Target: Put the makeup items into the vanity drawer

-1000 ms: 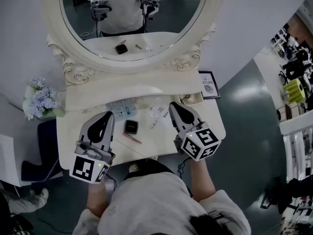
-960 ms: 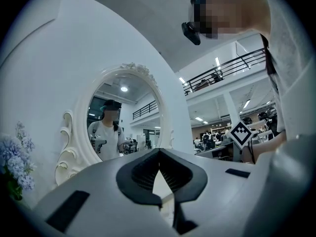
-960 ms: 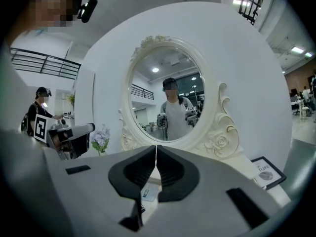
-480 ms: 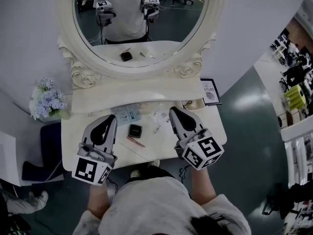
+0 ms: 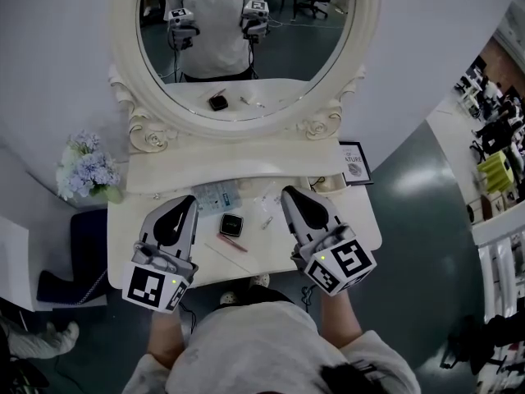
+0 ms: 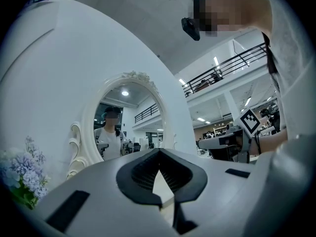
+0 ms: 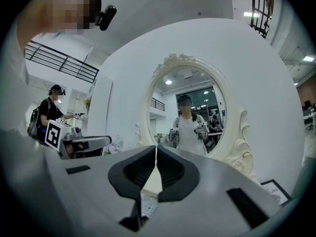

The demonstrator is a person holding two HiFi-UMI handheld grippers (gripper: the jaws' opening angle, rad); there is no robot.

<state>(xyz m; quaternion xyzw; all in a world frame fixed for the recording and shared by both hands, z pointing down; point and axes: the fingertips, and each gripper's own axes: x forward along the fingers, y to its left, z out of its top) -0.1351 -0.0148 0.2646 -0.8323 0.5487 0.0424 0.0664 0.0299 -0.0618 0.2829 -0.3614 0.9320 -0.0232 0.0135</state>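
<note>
1. L gripper (image 5: 187, 202): jaws together, nothing btwn them. R gripper (image 5: 289, 193): jaws together, empty too. Both held above the vanity top (image 5: 361, 220), pointing at the mirror (image 5: 125, 80).
2. Black square compact (image 5: 233, 225) lies flat btwn the two tips, a bit nearer the L one, to its right.
3. Slim pink pencil (image 5: 232, 243) sits just near of the compact, long axis far-left to near-right.
4. Small tube (image 5: 267, 222) lies right of the compact, nearer R gripper; pale blue packet (image 5: 215, 195) is farther back.
5. Drawer not visible; prob. under the near edge, hidden by the person.
</note>
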